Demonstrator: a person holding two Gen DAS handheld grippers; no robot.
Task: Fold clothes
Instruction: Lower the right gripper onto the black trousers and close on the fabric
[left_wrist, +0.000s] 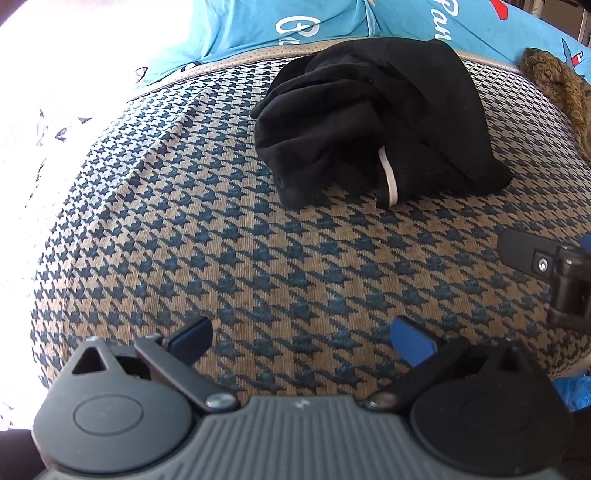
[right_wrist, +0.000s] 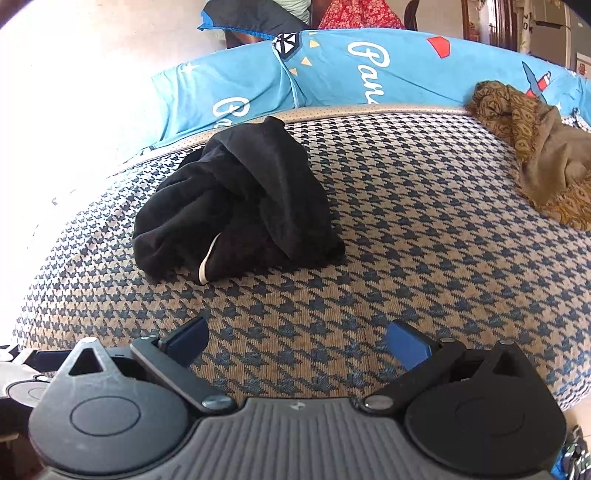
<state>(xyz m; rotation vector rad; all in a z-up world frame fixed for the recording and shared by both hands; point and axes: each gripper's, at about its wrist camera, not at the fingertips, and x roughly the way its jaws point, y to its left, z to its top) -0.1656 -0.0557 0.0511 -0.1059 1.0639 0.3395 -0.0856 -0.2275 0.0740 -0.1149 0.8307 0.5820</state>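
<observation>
The left claw has a grey ribbed body flanked by two black round discs with teardrop tops, silver screws at the link arms, and blue pads on black fingers. The right claw looks identical: same ribbed grey centre and blue pads.

I observed one black garment lying unfolded in a crumpled heap on the houndstooth cover. A narrow white band showed at its near edge.
</observation>
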